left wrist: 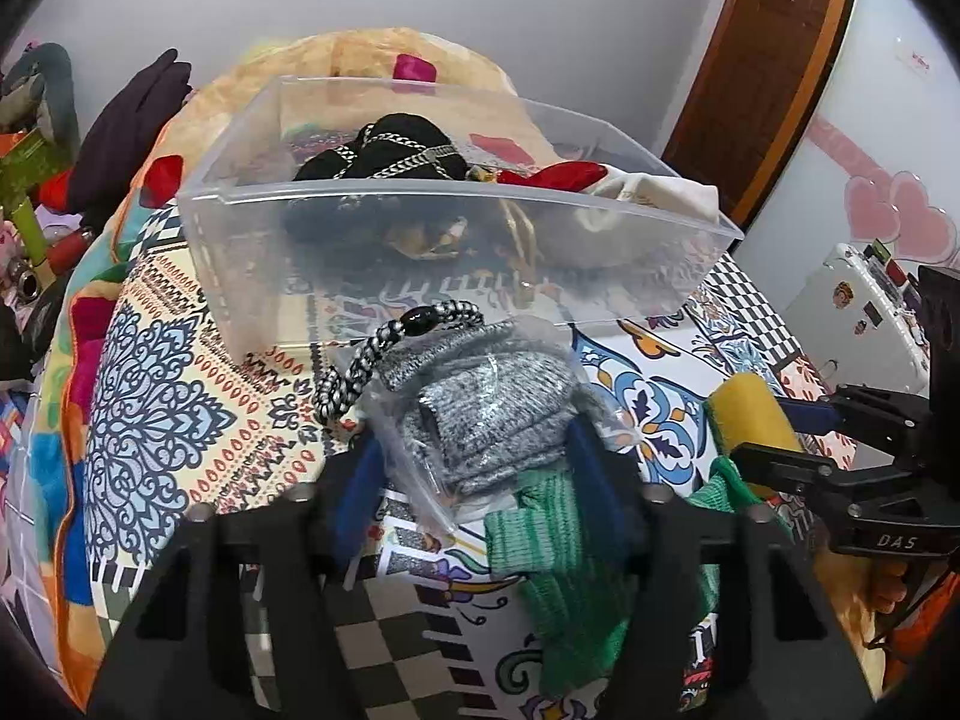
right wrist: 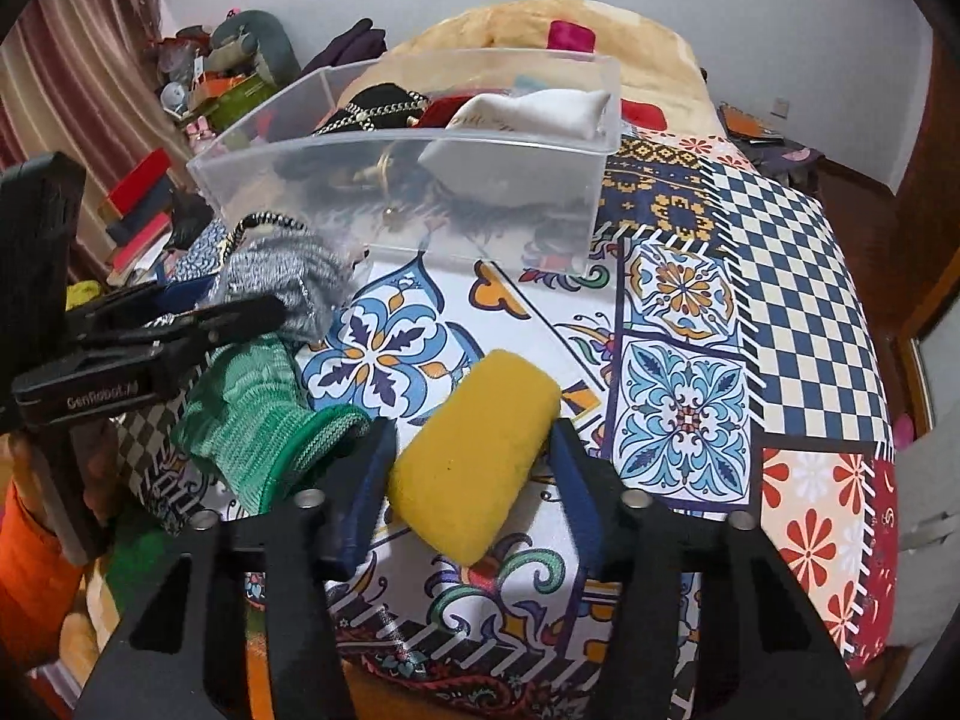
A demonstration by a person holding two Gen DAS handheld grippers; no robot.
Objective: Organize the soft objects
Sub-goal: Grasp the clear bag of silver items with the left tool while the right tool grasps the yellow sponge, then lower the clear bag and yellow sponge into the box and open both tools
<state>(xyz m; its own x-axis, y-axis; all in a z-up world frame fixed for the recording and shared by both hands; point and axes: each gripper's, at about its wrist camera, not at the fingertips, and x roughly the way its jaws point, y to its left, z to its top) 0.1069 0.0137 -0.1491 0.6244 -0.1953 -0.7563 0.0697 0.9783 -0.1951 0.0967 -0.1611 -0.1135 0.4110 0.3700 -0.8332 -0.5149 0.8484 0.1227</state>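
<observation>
A clear plastic bin [left wrist: 420, 252] stands on the patterned bedspread and holds a black knit item [left wrist: 399, 147], a red piece and a white pouch [right wrist: 540, 111]. My left gripper [left wrist: 474, 456] is shut on a grey knit item in a clear plastic bag [left wrist: 486, 408], just in front of the bin. A black-and-white braided cord [left wrist: 372, 354] lies beside it. A green knit item [left wrist: 552, 552] lies under my left fingers. My right gripper [right wrist: 474, 438] is shut on a yellow sponge [right wrist: 474, 456], which also shows in the left wrist view [left wrist: 750, 414].
The bin also shows in the right wrist view [right wrist: 414, 204]. A beige blanket [right wrist: 600, 24] is heaped behind the bin. Clutter and boxes [right wrist: 150, 204] stand left of the bed. The checkered bed edge [right wrist: 810, 300] falls away on the right.
</observation>
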